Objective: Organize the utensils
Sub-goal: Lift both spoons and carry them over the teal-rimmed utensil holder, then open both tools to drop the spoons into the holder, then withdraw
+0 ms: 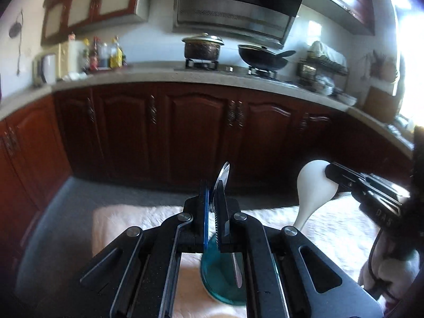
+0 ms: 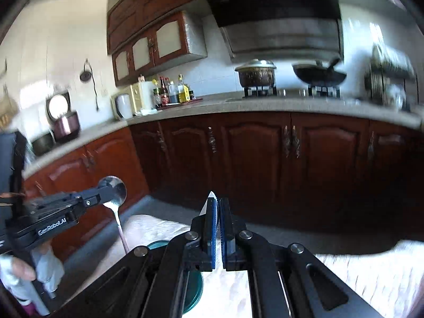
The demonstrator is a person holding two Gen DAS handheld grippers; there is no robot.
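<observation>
My left gripper (image 1: 215,185) is shut on a metal spoon (image 1: 223,175), bowl up, handle hanging down toward a teal glass cup (image 1: 220,275) below it. The right wrist view shows the left gripper (image 2: 102,197) clamping that metal spoon (image 2: 115,189) by the bowl. My right gripper (image 2: 216,202) is shut on a white spoon (image 2: 205,205), seen edge-on between the fingers. The left wrist view shows the right gripper (image 1: 331,175) holding the white spoon (image 1: 312,185) bowl up, to the right of the cup. The teal cup (image 2: 159,244) sits low in the right wrist view.
A pale fluffy cloth (image 1: 132,220) covers the table under the cup, over a grey surface (image 1: 66,212). Dark wooden cabinets (image 1: 196,127) run behind, with a counter, a pot (image 1: 202,46) and a wok (image 1: 262,57) on the stove.
</observation>
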